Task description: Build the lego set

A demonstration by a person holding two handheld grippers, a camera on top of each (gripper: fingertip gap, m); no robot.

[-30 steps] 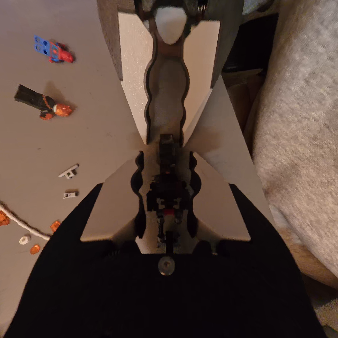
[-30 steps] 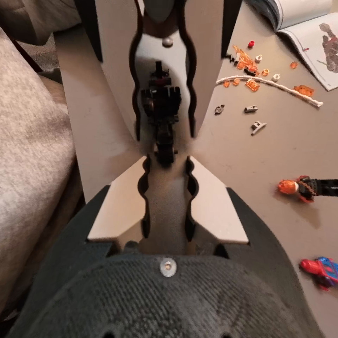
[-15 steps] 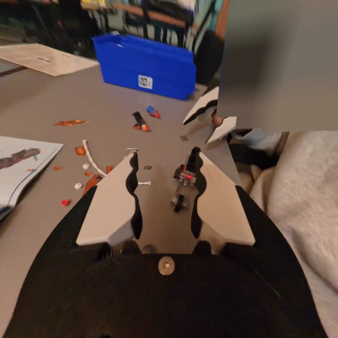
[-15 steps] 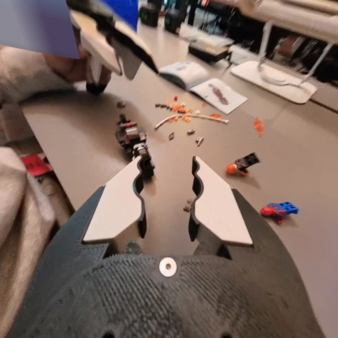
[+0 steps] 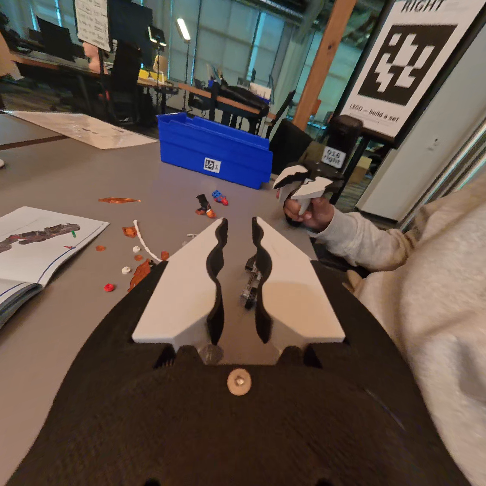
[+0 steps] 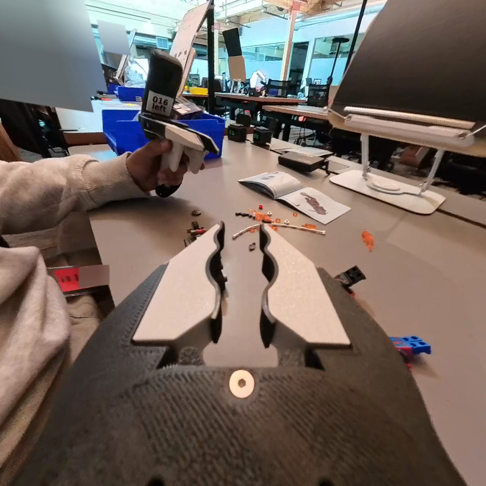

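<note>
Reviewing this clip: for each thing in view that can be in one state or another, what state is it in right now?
Left claw: open, empty.
Right claw: open, empty.
Black lego build: lying on the table, no claw gripping it.
Instruction booklet: open, flat on the table.
Black minifigure: lying down.
Red and blue minifigure: lying down.
Blue bin: upright, contents not visible.
White cord: loose, laid out among orange pieces.

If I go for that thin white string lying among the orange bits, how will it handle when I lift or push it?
The white string lies in a loose curve on the table, so it probably hangs limp when lifted. It looks thin and flat to the surface, likely hard to pinch. Pushing it would probably drag the orange pieces beside it.
</note>
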